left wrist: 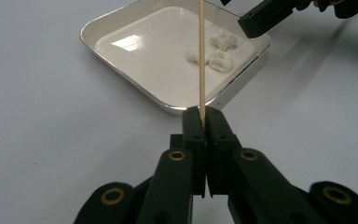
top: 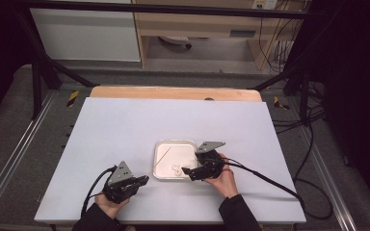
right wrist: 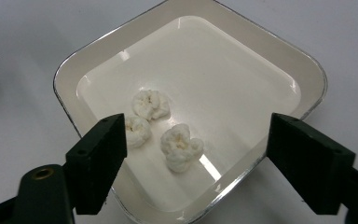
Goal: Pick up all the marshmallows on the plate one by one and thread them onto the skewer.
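Left tool (left wrist: 204, 122) clamps one skewer (left wrist: 202, 56); right tool (right wrist: 196, 165) agape over one tray (right wrist: 270, 51), three popcorn pieces (right wrist: 182, 145).

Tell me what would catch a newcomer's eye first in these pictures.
Probably the thin wooden skewer, pinched in the left tongs and reaching out over the white square tray near the table's front. Next, three white puffy lumps in that tray, with the right tongs held open above them.

The high view looked forward and down over the whole desk (top: 125, 130) from above. Both gripper views sat low and close, each facing along its own jaws, and shared the white tray (left wrist: 121, 23) (right wrist: 279, 60).
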Demonstrator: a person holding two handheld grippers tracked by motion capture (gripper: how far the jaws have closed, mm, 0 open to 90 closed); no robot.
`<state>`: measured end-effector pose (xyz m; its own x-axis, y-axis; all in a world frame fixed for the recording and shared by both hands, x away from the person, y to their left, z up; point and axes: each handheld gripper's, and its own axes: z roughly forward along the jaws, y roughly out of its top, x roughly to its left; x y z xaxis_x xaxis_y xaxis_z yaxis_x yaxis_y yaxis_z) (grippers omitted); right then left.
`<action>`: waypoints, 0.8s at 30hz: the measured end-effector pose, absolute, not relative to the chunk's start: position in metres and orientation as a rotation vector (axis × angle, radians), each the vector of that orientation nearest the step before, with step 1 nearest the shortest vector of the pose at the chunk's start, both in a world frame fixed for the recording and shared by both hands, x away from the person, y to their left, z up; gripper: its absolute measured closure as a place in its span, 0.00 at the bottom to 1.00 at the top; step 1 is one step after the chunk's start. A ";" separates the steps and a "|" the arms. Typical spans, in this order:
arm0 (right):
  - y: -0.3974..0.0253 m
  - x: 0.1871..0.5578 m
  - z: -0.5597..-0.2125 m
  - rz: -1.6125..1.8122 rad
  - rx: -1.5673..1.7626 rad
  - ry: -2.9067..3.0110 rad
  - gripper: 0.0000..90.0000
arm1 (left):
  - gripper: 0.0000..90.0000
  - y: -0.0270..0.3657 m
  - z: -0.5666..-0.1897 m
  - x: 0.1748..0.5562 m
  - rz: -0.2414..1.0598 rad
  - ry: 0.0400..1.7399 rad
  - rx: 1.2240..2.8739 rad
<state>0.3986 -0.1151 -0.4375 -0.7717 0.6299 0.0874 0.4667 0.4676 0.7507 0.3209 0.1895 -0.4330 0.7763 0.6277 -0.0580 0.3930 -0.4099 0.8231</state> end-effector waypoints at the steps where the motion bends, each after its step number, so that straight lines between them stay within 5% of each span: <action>1: -0.115 0.399 -0.438 1.192 0.948 2.515 0.29 | 0.98 0.190 -0.433 0.321 0.324 0.759 2.055; 24: -0.108 0.399 -0.452 1.153 0.884 2.544 0.62 | 0.98 0.187 -0.434 0.321 0.326 0.759 2.062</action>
